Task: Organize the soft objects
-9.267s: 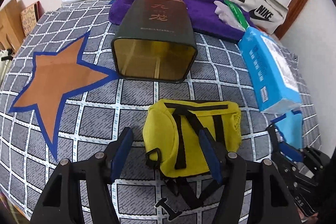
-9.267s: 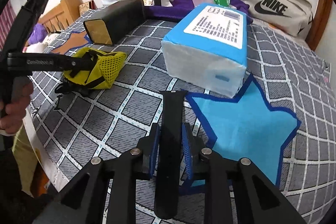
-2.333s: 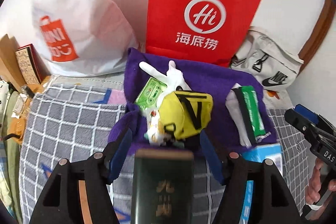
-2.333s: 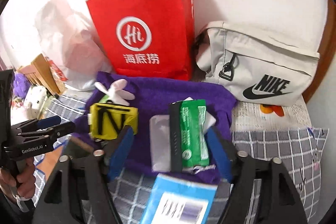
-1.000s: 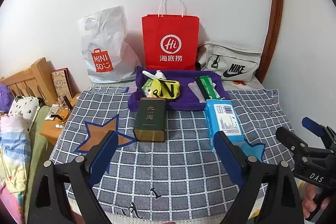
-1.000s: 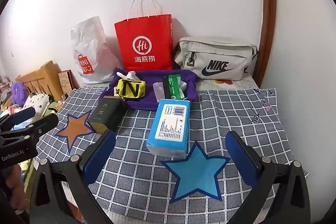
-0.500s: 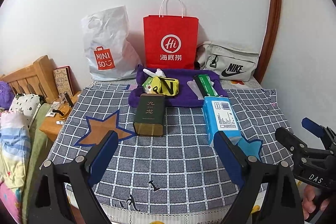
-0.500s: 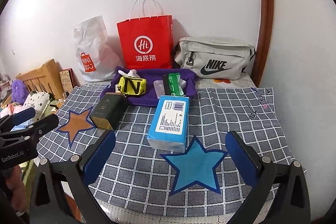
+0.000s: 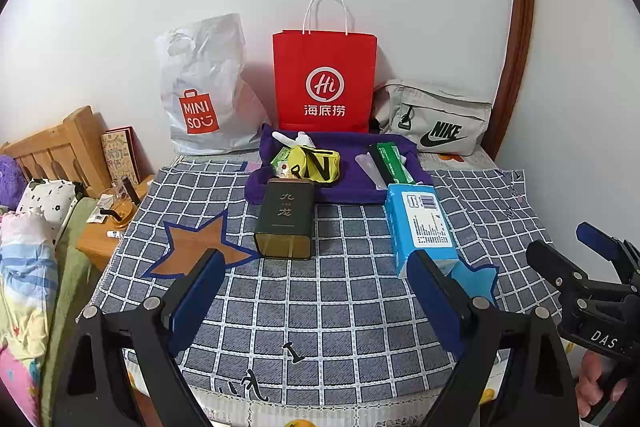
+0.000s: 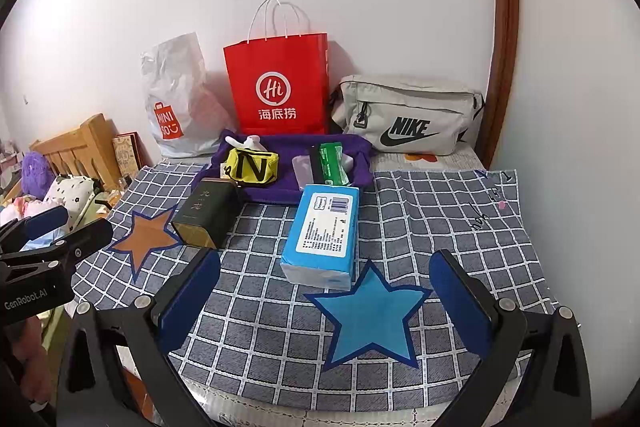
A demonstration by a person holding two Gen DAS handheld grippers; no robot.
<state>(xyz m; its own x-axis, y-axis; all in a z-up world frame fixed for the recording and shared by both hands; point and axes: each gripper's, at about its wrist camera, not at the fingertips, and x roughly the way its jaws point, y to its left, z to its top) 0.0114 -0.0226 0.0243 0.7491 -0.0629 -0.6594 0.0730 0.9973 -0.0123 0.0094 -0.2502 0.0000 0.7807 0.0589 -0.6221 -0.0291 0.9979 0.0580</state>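
Fingers of the left gripper [image 9: 314,293] stand wide with nothing between them, and the right gripper [image 10: 324,293] is just as wide and empty, both held back over the near edge of the checked cloth [image 10: 440,211]. Ahead lies the blue tissue pack [image 10: 322,235], its long axis running away toward the wall, just beyond the blue star [image 10: 370,317]. It sits straight before the right gripper, which looks nearer. Farther back, the yellow pouch [image 10: 253,167] and green packet [image 10: 331,163] rest on the purple towel [image 10: 288,151].
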